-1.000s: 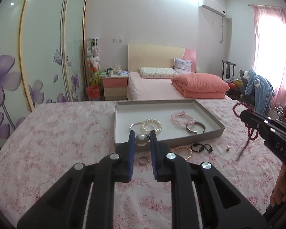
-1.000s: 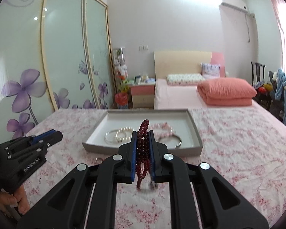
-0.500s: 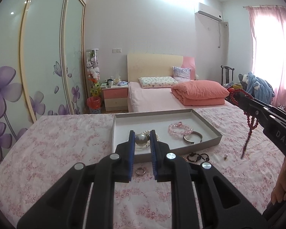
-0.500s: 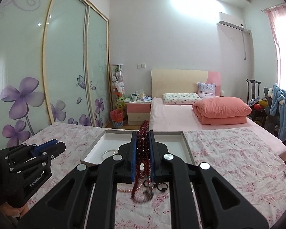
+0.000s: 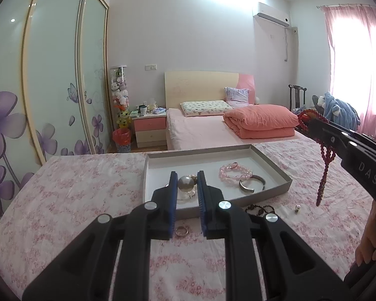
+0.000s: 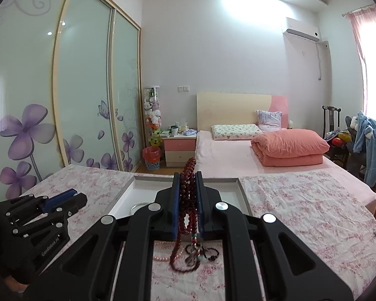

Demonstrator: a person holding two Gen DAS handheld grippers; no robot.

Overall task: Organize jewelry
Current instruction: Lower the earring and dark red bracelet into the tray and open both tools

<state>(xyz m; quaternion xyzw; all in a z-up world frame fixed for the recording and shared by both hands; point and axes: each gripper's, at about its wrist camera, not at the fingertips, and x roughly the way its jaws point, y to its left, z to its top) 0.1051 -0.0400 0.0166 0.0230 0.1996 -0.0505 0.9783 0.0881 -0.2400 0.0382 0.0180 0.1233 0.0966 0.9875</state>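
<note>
A grey tray [image 5: 275, 169] sat on the flowery bed [image 5: 70, 188]. The left claw [image 5: 186, 183] held a big pearl [image 5: 185, 182] above the tray's near edge. The right claw [image 6: 188, 190] squeezed dark red beads [image 6: 188, 200] hanging over the bed. A small ring [image 5: 181, 231] lay before the tray.

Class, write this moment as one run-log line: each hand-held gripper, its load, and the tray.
left hand-held gripper: shut on pearl bead | right hand-held gripper: shut on red bead strand | tray: holds bracelets
</note>
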